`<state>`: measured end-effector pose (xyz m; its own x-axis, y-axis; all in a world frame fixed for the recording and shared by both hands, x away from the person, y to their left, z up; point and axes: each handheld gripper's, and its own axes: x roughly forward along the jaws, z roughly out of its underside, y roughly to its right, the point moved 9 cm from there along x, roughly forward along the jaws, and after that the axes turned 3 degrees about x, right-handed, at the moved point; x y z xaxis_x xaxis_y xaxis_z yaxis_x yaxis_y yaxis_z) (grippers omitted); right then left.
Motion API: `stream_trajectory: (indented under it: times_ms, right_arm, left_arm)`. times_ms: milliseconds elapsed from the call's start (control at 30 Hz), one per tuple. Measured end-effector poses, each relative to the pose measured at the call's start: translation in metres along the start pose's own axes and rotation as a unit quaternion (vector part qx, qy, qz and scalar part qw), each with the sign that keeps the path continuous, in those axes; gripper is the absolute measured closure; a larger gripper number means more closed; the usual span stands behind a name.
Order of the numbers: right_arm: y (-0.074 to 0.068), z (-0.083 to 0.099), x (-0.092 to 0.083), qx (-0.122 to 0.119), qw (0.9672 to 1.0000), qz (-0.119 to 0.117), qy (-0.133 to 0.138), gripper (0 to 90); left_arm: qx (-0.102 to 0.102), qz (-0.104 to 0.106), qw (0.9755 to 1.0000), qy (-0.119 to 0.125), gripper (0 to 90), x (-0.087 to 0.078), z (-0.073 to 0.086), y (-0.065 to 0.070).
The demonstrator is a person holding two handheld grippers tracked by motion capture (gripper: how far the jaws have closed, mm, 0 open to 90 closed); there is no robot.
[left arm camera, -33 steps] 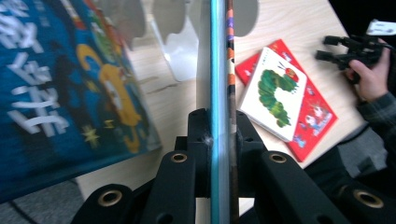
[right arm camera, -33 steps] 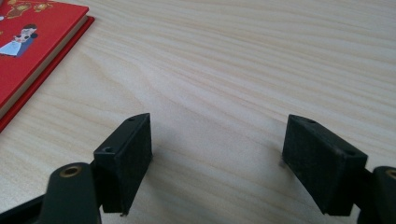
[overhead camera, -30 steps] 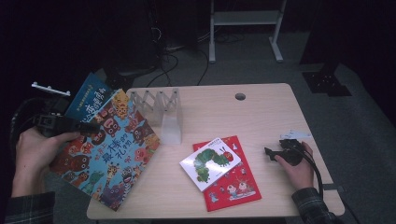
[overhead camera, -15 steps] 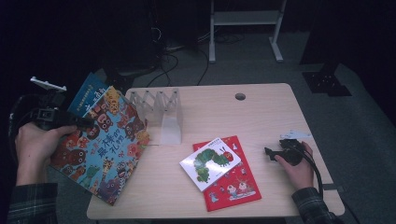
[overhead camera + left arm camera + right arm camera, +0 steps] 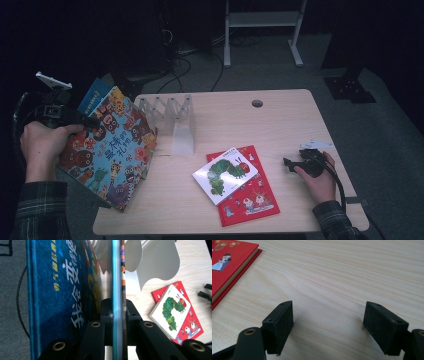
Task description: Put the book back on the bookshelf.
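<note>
My left gripper [image 5: 75,119] is shut on the edge of a large colourful picture book [image 5: 112,150], held tilted over the table's left edge. In the left gripper view the jaws of this gripper [image 5: 116,307] clamp the thin book edge, with a blue book [image 5: 62,290] lying flat against its left side. That blue book [image 5: 95,95] peeks out behind the colourful one. A white caterpillar book [image 5: 225,174] lies on a red book [image 5: 250,197] at the table's front middle. My right gripper [image 5: 287,164] rests open on the bare table at the right, its jaws [image 5: 328,325] holding nothing.
A clear plastic book rack [image 5: 170,117] stands just right of the held book, its white dividers [image 5: 155,262] close ahead of the left gripper. The wooden table [image 5: 280,125] has a cable hole [image 5: 257,103] at the back. The red book's corner [image 5: 229,262] lies left of the right gripper.
The left hand has drawn the colourful book slightly left and up, so it stands steeper and its lower corner has risen. The right hand has stayed put.
</note>
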<state>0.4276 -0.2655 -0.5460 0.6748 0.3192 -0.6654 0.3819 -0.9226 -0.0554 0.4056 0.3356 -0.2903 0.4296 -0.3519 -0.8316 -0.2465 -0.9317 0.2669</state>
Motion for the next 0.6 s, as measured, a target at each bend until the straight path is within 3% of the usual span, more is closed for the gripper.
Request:
stream_trajectory:
  times_ms: [600]
  right_arm:
    - [0.0,0.0,0.0,0.0,1.0,0.0,0.0,23.3]
  left_arm:
    - [-0.015,-0.041,0.999,-0.011,80.7,0.008,-0.027,-0.002]
